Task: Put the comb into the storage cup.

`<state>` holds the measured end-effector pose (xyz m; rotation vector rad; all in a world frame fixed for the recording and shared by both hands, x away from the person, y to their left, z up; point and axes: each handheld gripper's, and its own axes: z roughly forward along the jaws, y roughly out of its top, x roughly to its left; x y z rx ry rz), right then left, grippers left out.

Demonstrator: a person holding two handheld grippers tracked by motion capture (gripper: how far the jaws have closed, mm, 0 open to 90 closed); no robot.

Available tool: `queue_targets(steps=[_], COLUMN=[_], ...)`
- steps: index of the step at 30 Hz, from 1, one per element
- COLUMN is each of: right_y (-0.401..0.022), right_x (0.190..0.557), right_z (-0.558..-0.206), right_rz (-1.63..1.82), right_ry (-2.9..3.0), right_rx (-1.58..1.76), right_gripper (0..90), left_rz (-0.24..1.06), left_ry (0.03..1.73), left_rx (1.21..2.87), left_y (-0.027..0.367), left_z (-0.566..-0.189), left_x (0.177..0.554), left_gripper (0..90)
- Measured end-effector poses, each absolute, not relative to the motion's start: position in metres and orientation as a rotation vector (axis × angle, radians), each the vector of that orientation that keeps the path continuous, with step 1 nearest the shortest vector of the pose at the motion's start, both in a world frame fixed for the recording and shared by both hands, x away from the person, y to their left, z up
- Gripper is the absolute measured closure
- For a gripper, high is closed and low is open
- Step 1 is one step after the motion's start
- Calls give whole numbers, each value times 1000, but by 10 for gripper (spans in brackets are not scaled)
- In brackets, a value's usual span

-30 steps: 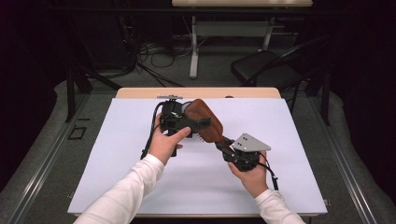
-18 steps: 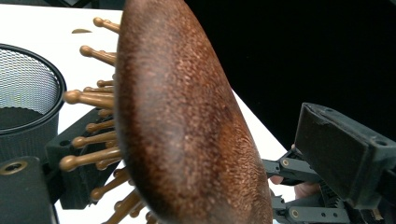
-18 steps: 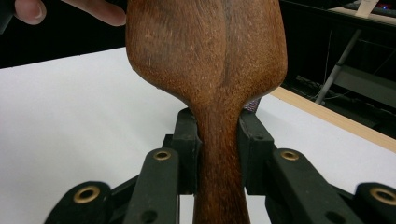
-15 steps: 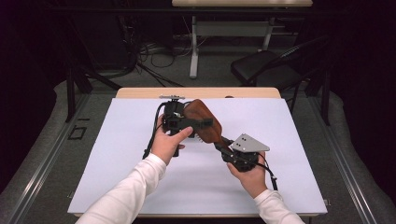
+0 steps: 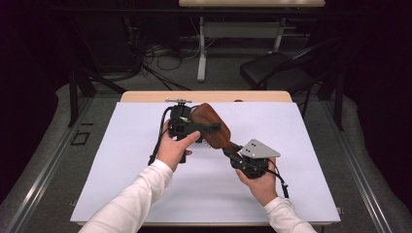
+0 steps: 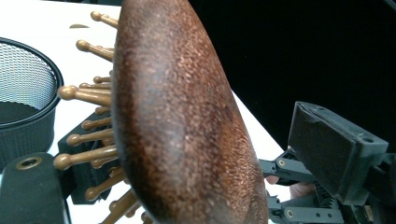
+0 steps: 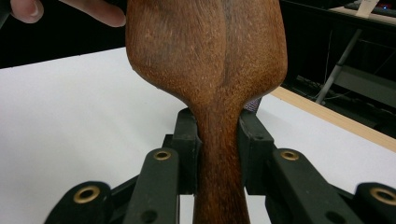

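A brown wooden hairbrush (image 5: pixel 208 117) is held above the white table. My right gripper (image 5: pixel 232 149) is shut on its narrow handle; in the right gripper view both black pads (image 7: pixel 187 140) press the handle of the brush (image 7: pixel 205 56). My left gripper (image 5: pixel 214 131) straddles the brush head. In the left gripper view the brush's rounded back (image 6: pixel 177 116) stands between the jaws, with wooden pins (image 6: pixel 88 135) pointing left against the left pad. The right pad (image 6: pixel 336 149) stands apart from the back. These jaws have just been closing, with the brush head between them.
A black wire-mesh basket (image 6: pixel 23 116) stands on the table beyond the brush. The white sheet (image 5: pixel 121 170) covers the wooden table, whose far edge (image 5: pixel 145 96) shows. A black chair (image 5: pixel 277 73) and cables lie behind the table.
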<state>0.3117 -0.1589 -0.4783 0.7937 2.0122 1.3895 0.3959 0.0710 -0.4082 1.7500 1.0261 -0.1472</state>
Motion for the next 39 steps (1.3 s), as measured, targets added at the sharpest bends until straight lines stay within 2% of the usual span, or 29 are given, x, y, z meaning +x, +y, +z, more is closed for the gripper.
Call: queue_targets(steps=[18,39], right_y=[-158,-157], right_x=[312,311], right_z=[-481,-481], right_rz=[1383,1379], right_ry=[2006,2003], right_rx=[796,793], right_gripper=[719,720], left_rz=[-178,-192], left_ry=[1056,1094], left_rx=[1716,1682], left_y=[72,80], left_z=[-411,-414], left_x=[399,401], left_gripper=[168,358])
